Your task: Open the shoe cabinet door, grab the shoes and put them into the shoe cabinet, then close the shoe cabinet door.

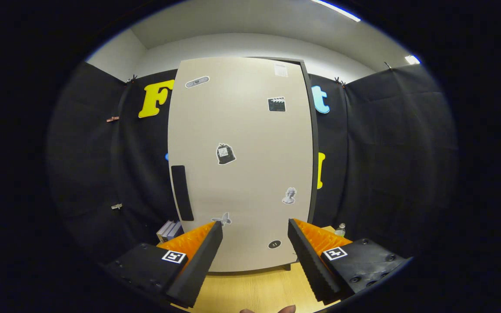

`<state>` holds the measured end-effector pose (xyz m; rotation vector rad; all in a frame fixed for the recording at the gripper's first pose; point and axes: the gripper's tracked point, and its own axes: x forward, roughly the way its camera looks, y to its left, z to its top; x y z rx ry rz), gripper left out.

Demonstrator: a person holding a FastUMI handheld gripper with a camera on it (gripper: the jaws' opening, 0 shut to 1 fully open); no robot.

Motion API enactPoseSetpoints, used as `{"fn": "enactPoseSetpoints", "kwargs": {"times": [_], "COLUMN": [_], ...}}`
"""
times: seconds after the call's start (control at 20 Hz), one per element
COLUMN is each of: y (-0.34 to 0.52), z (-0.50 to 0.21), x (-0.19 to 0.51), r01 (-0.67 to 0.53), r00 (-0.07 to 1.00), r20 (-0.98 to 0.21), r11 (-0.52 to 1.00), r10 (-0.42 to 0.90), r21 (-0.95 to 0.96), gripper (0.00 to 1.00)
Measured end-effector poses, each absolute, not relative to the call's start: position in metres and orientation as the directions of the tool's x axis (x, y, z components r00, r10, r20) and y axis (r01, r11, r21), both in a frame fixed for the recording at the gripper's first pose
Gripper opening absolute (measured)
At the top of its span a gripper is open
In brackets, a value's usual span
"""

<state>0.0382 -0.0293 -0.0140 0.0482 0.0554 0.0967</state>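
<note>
Two fingers of the gripper [255,256] are spread wide with nothing held between them. Beyond them, at 12 o'clock, the tall beige sticker-dotted shoe cabinet door [242,174] is seen closed, its black vertical handle [182,192] at 10 o'clock. A pale wooden floor [250,289] lies between the fingers, and a small clear bottle [341,229] stands at 2 o'clock.

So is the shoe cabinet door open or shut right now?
Shut. The door lies flat against the cabinet's dark frame, with no interior showing. The gripper is open, short of the door.
</note>
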Motion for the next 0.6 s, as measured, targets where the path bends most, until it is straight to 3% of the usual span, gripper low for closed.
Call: {"fn": "enactPoseSetpoints", "kwargs": {"times": [0.6], "y": [-0.0299], "z": [-0.0087], "x": [0.0303], "r01": [-0.106], "r00": [0.994], "r20": [-0.031], "r11": [0.994], "r10": [0.107], "r21": [0.039], "gripper": [0.98]}}
